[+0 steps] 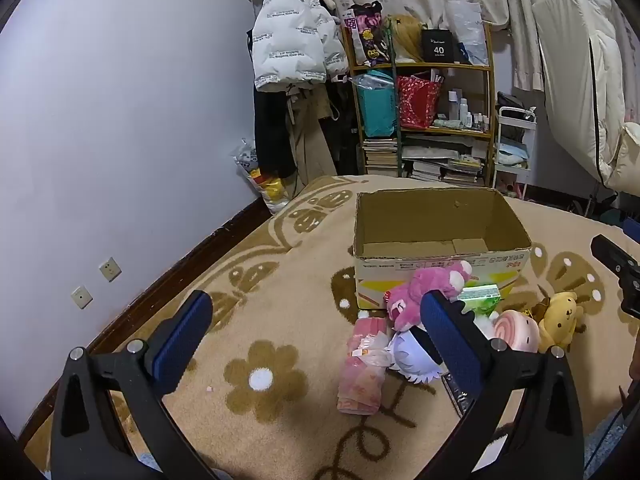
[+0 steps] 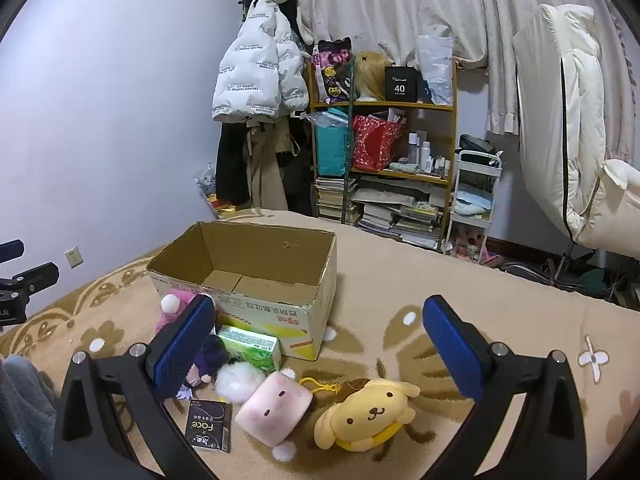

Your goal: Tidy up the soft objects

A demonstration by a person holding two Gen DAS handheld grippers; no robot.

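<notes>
An open, empty cardboard box (image 1: 440, 224) stands on the beige flowered blanket; it also shows in the right wrist view (image 2: 256, 268). In front of it lie soft things: a pink plush bear (image 1: 424, 292), a pink tissue pack (image 1: 362, 364), a white-haired doll (image 1: 408, 356), a green tissue pack (image 2: 250, 348), a pink roll plush (image 2: 276, 410) and a yellow dog plush (image 2: 366, 414). My left gripper (image 1: 316, 324) is open and empty, above the blanket left of the pile. My right gripper (image 2: 320, 328) is open and empty, above the yellow dog plush.
A black sachet (image 2: 210, 426) lies by the roll plush. A wooden shelf (image 1: 424, 120) with bags and books, hanging coats (image 1: 292, 44) and a white cart (image 2: 474, 196) stand past the bed. A white chair (image 2: 576, 140) is on the right.
</notes>
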